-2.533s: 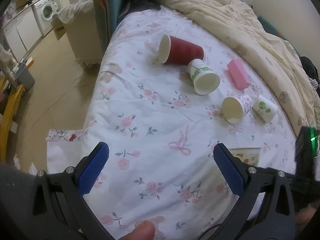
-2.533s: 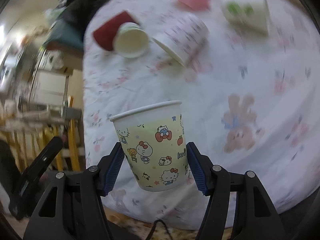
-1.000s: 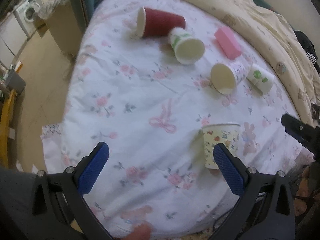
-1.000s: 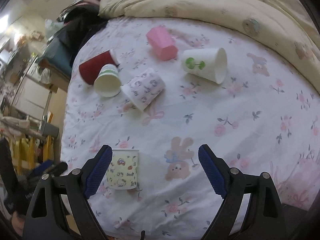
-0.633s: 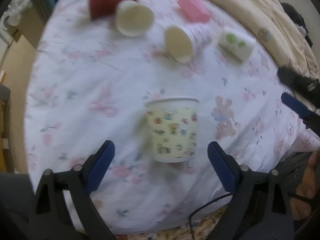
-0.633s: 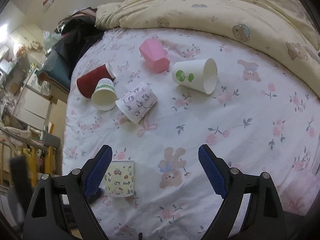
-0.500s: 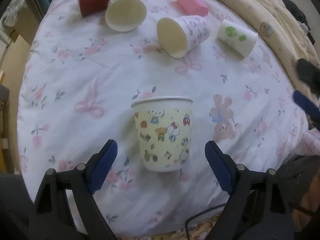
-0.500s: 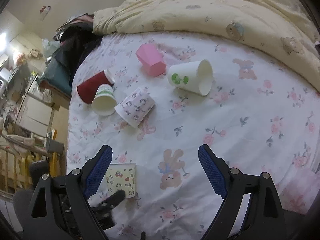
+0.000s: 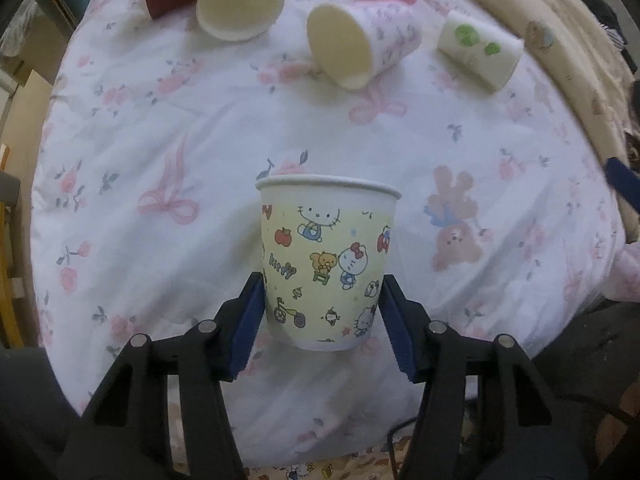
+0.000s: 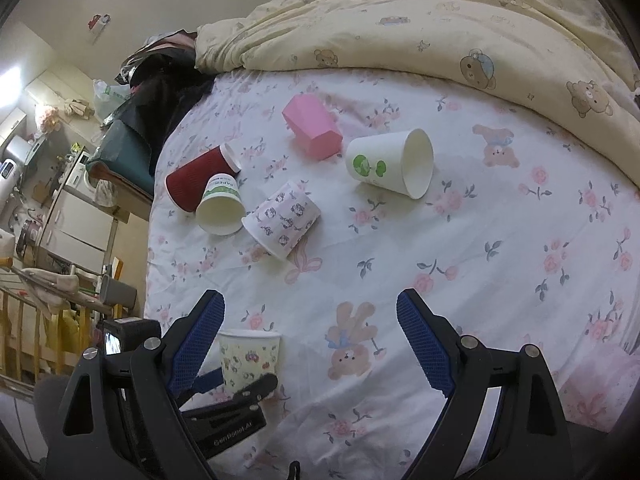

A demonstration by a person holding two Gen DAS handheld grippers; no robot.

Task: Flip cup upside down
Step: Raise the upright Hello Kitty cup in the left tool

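Observation:
A yellow cartoon-print paper cup [image 9: 326, 264] stands upright, rim up, on the floral bedsheet [image 9: 160, 140]. My left gripper [image 9: 323, 316] is shut on its lower half, one blue pad on each side. The same cup [image 10: 250, 360] shows in the right wrist view at the lower left, with the left gripper's fingers [image 10: 256, 386] around its base. My right gripper [image 10: 310, 340] is open and empty above the sheet, to the right of the cup.
Several other cups lie on their sides farther back: a red one [image 10: 200, 178], a green-banded one [image 10: 220, 210], a purple-patterned one [image 10: 282, 220], a green-dotted one [image 10: 390, 162]. A pink box [image 10: 312, 126] lies beside them. A yellow duvet [image 10: 440, 20] covers the far side. The bed's edge drops off at left.
My left gripper has moved in around the upright cup and closed on its lower half. My right gripper has drawn back a little and stays open.

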